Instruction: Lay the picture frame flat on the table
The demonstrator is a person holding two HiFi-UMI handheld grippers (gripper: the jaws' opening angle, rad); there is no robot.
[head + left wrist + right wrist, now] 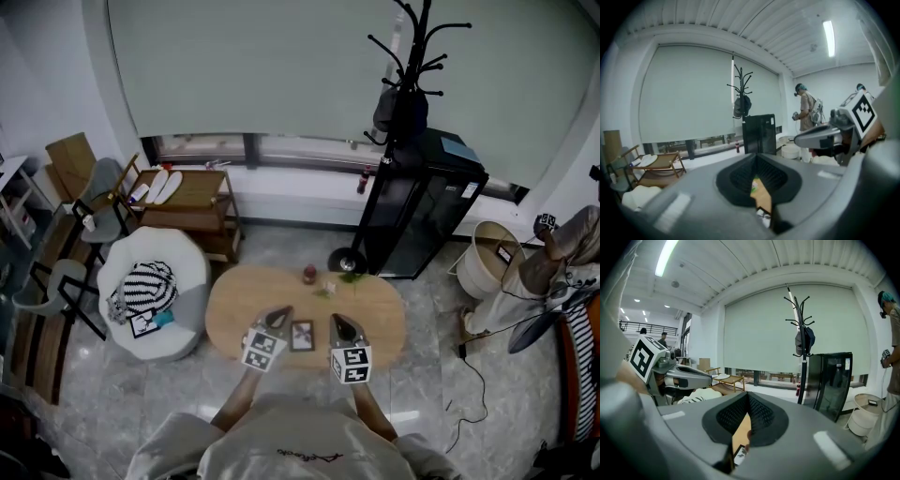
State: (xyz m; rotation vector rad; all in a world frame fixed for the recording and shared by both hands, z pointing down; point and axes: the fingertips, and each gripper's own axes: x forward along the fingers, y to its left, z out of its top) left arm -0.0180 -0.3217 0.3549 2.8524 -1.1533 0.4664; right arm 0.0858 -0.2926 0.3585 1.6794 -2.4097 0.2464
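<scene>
While I watch from above, the picture frame (302, 335) lies on the table (380, 314) between my left gripper (278, 316) and right gripper (339, 323), both clenched, holding nothing.

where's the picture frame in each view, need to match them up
Head view: picture frame low centre, on the oval table.
Left gripper view: picture frame, only a sliver at the bottom, seen through the slit between the jaws.
Right gripper view: picture frame, a corner, low, left of centre.
Shared landmark: black cabinet.
</scene>
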